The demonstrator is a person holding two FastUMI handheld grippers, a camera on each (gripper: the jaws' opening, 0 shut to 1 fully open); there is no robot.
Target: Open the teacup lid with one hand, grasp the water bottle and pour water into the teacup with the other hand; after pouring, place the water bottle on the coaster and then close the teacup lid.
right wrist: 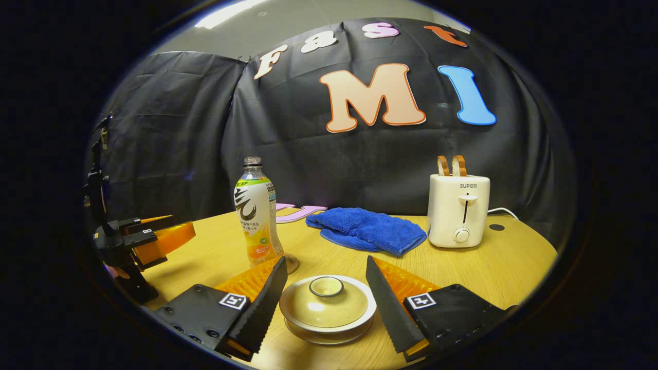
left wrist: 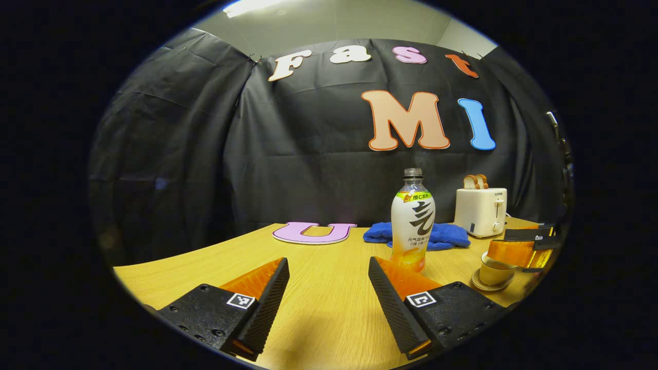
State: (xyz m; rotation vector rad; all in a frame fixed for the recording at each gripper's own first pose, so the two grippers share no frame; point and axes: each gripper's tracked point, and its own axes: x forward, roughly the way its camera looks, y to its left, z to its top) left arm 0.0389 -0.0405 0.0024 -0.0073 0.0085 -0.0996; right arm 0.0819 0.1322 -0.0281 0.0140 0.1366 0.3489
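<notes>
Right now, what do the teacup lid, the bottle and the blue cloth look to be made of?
Teacup lid: likely glazed ceramic, cream with a soft sheen.
Bottle: clear plastic, see-through neck, glossy printed wrap.
Blue cloth: probably terry or microfibre, matte, nubbly and crumpled.

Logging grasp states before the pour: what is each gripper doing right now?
Left gripper: jaws open, holding nothing, aimed at the water bottle.
Right gripper: jaws open around the teacup lid, not gripping it.
</notes>
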